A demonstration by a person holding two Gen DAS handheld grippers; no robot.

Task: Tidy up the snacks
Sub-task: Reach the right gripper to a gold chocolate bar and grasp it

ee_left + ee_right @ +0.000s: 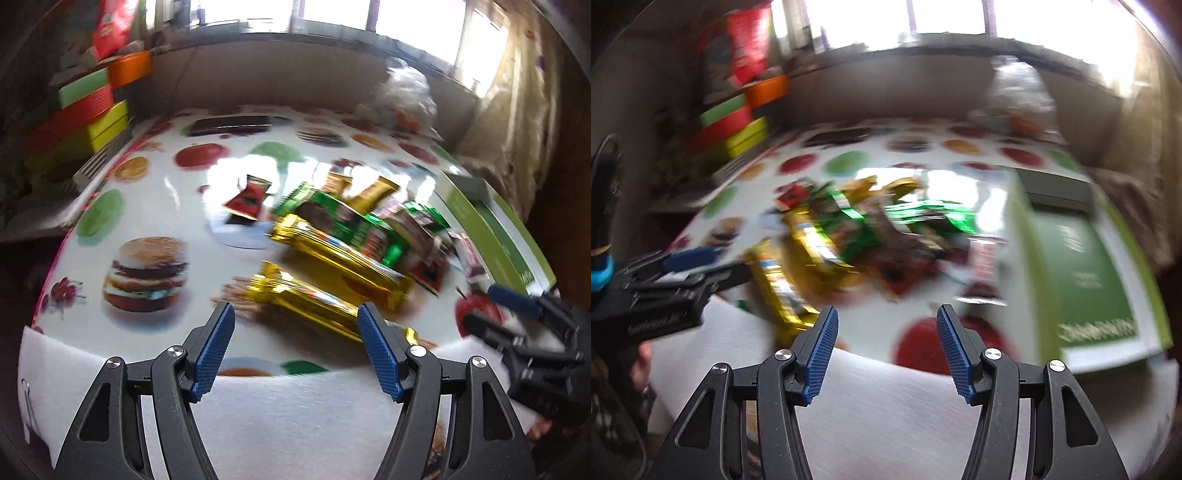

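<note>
The left tongs [295,325] are standing apart and empty, hanging over the near edge of the bench [147,199]. Just ahead of them the nearest gold snack bar [310,299] is lying on the printed cloth, its long axis slanting from far-left to near-right, across the gap between the jaws. The right tongs [886,325] are also gaping empty, with only bare cloth directly ahead. The snack pile [857,232] is lying ahead-left of them, so the left hand looks nearer. The right wrist view alone is showing the green box [1086,266] broadly; the left catches only its edge.
</note>
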